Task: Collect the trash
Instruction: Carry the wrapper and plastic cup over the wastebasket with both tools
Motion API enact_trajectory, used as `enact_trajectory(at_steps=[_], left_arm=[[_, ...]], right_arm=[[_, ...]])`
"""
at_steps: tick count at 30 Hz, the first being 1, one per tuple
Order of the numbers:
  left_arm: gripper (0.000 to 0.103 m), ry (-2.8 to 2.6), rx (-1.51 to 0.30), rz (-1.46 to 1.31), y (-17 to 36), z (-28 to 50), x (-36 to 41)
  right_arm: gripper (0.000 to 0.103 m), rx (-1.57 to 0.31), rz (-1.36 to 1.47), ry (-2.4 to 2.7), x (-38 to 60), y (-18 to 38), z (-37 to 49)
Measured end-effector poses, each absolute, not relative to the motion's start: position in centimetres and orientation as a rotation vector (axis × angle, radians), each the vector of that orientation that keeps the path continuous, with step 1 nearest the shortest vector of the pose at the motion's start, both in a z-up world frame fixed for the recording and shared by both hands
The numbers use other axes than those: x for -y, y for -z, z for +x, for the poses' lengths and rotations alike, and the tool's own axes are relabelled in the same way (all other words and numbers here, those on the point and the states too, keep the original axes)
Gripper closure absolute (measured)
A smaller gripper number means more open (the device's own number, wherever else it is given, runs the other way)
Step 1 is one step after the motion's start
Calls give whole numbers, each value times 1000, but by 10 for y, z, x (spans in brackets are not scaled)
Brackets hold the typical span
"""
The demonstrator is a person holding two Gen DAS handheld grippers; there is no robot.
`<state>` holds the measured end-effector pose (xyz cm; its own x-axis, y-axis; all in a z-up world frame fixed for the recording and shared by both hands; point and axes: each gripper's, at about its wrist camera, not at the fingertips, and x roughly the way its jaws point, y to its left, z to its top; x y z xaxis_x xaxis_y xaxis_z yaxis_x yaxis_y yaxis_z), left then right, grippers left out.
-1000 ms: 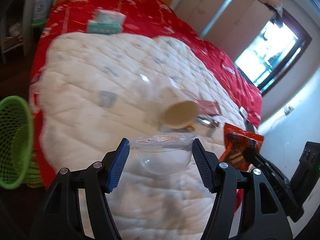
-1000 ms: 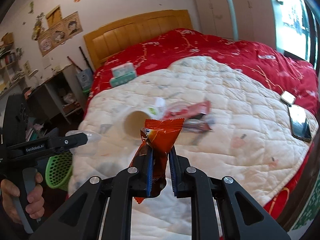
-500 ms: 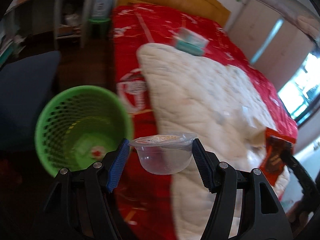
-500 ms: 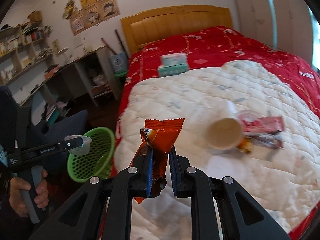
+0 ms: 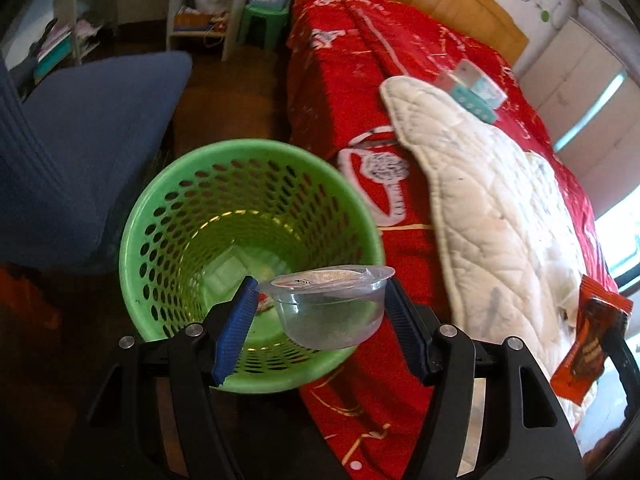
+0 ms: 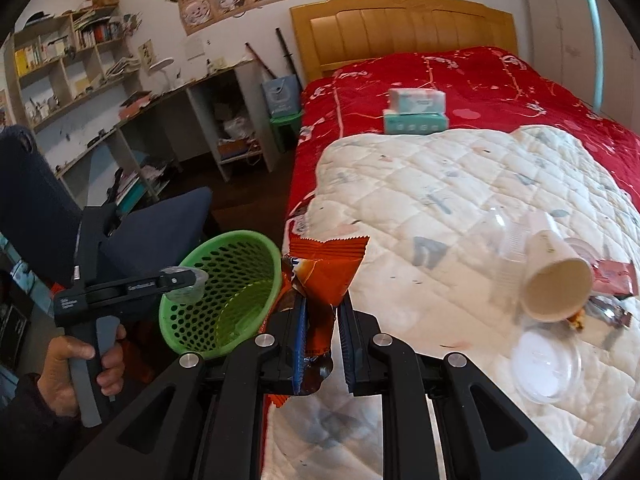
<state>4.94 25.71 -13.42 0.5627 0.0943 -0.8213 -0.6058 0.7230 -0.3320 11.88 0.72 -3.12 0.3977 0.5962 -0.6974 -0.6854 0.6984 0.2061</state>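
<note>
My left gripper is shut on a clear plastic cup, its blue pads pressing the cup's rim from both sides. The cup hangs over the near right rim of the green mesh basket, which stands on the floor beside the bed. My right gripper is shut on an orange snack wrapper, held upright above the bed's edge, just right of the basket. More trash lies on the white quilt: a tipped paper cup, a clear cup and a red wrapper.
A dark blue chair stands left of the basket. Behind it are a desk with shelves and a green stool. Tissue packs sit on the red bedspread near the wooden headboard. A hand holds the left gripper's handle.
Both grippers swung left, away from the trash pile on the quilt. The left one brought the clear cup down over the basket's mouth. The right one followed with the orange wrapper.
</note>
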Motion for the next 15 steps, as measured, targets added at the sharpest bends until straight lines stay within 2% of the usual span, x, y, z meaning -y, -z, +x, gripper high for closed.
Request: enact_trajectory(at_steps=[3, 5, 15], left_arm=[[36, -450, -890, -670, 139, 46, -263], [28, -449, -881, -693, 139, 42, -266], [28, -477, -830, -735, 130, 10, -276]], right_arm=[[88, -839, -133, -830, -18, 35, 118], [88, -843, -138, -839, -23, 37, 119], [88, -853, -154, -901, -60, 40, 119]])
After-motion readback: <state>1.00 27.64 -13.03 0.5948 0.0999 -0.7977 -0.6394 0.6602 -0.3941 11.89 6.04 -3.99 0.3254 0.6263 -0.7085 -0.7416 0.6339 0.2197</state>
